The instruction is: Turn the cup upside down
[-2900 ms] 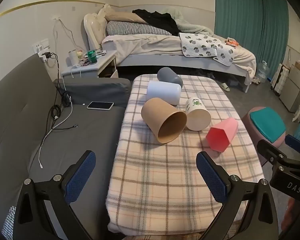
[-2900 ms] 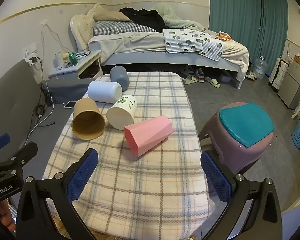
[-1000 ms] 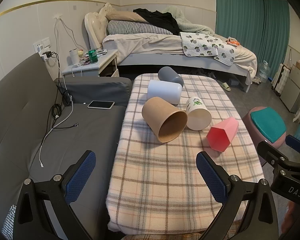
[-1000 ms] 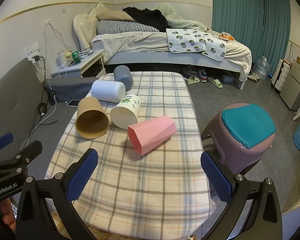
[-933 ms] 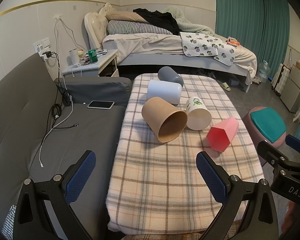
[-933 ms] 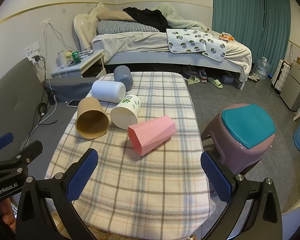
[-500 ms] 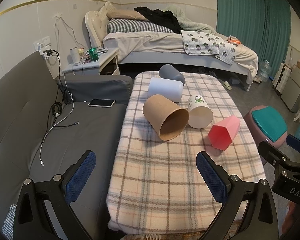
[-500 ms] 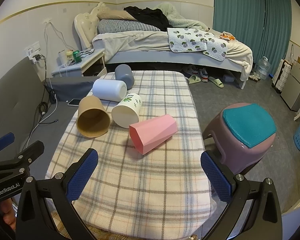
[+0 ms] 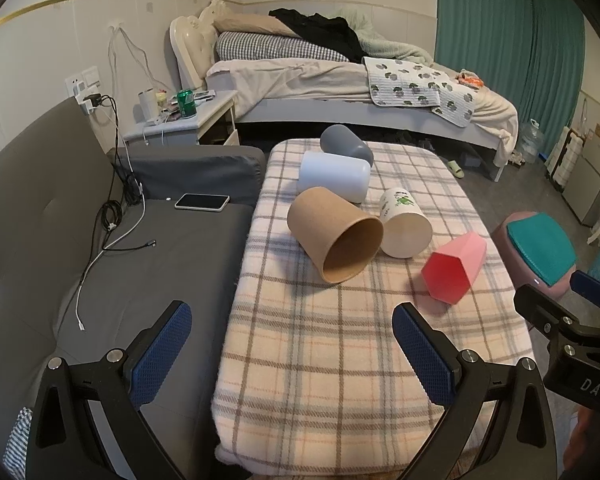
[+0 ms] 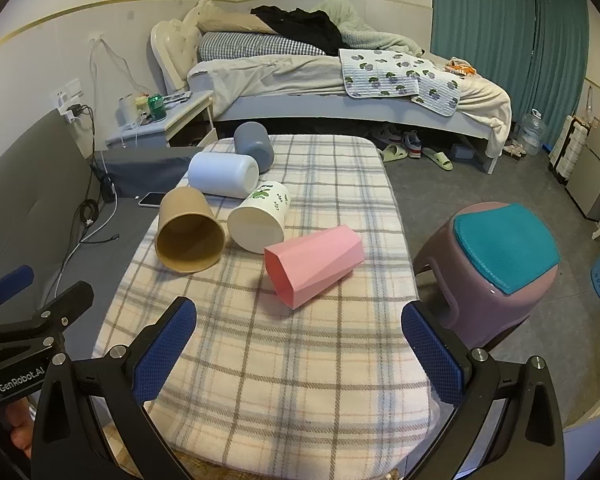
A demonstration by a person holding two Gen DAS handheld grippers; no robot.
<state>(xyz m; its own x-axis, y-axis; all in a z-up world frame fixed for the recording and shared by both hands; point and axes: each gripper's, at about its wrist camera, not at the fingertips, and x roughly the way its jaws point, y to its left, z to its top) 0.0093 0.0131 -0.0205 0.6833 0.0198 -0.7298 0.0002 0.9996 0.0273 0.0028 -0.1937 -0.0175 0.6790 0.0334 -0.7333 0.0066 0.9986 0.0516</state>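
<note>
Several cups lie on their sides on a plaid-covered table (image 9: 340, 360) (image 10: 292, 360): a brown paper cup (image 9: 334, 233) (image 10: 188, 236), a white cup with a green leaf print (image 9: 404, 222) (image 10: 260, 216), a pink faceted cup (image 9: 454, 266) (image 10: 314, 264), a pale blue cup (image 9: 334, 176) (image 10: 222, 174) and a grey cup (image 9: 346, 146) (image 10: 252, 144). My left gripper (image 9: 292, 354) is open and empty over the table's near left edge. My right gripper (image 10: 300, 350) is open and empty, a short way in front of the pink cup.
A grey sofa (image 9: 100, 280) with a phone (image 9: 202, 202) and cables lies left of the table. A purple stool with a teal top (image 10: 496, 256) stands to the right. A bed (image 9: 340, 80) and a nightstand (image 9: 180, 120) are behind.
Both grippers have moved slightly forward toward the cups, so the cups appear a little nearer. Both stay open. The cups have not moved.
</note>
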